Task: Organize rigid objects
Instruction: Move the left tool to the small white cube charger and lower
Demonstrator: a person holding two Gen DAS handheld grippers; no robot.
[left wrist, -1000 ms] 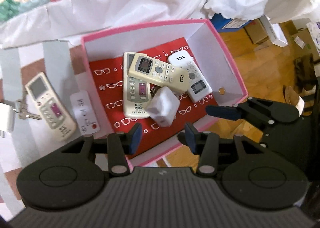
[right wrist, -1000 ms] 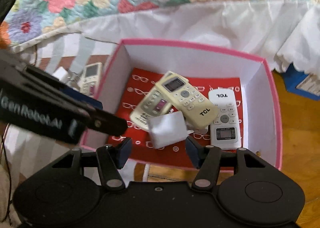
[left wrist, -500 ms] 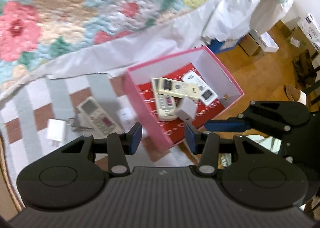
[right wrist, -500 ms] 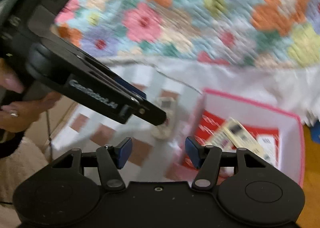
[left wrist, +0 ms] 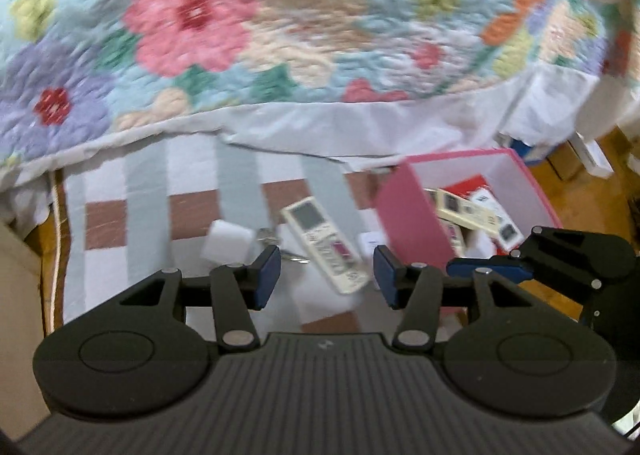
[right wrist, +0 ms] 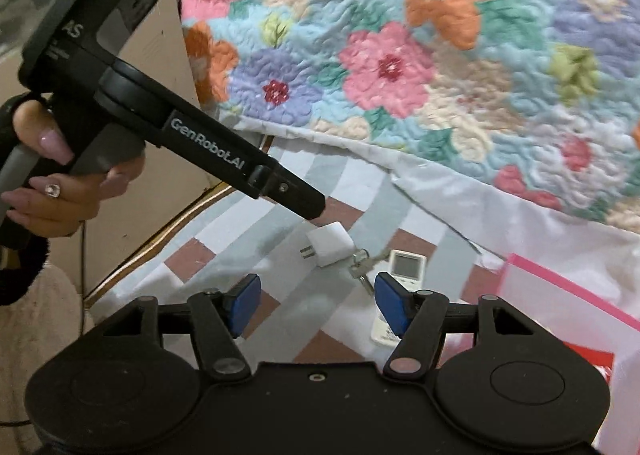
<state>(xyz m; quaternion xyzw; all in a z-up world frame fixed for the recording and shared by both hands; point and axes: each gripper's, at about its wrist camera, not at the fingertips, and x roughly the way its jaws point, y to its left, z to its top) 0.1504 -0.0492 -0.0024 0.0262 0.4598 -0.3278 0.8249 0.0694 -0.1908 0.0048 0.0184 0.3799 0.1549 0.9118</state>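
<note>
My left gripper (left wrist: pixel 326 275) is open and empty, held above a cream remote (left wrist: pixel 324 243) that lies on the checked cloth (left wrist: pixel 192 215). A white charger plug (left wrist: pixel 226 241) and a bunch of keys (left wrist: pixel 272 241) lie left of the remote. A small white remote (left wrist: pixel 370 243) lies against the pink box (left wrist: pixel 408 219), which holds several remotes (left wrist: pixel 468 211). My right gripper (right wrist: pixel 316 305) is open and empty, above the cloth; beyond it lie the charger plug (right wrist: pixel 330 243), the keys (right wrist: pixel 360 265) and the cream remote (right wrist: pixel 404 267).
A flowered quilt (left wrist: pixel 280 35) with a white sheet hangs behind the cloth. The left gripper's body (right wrist: pixel 192 135) and the hand holding it cross the right wrist view. The right gripper's finger (left wrist: pixel 488 267) shows beside the box. Wooden floor and cartons (left wrist: pixel 592 159) lie right.
Both grippers have pulled back and swung left, away from the pink box toward the cloth with the loose remote, charger and keys. Both stayed open and empty.
</note>
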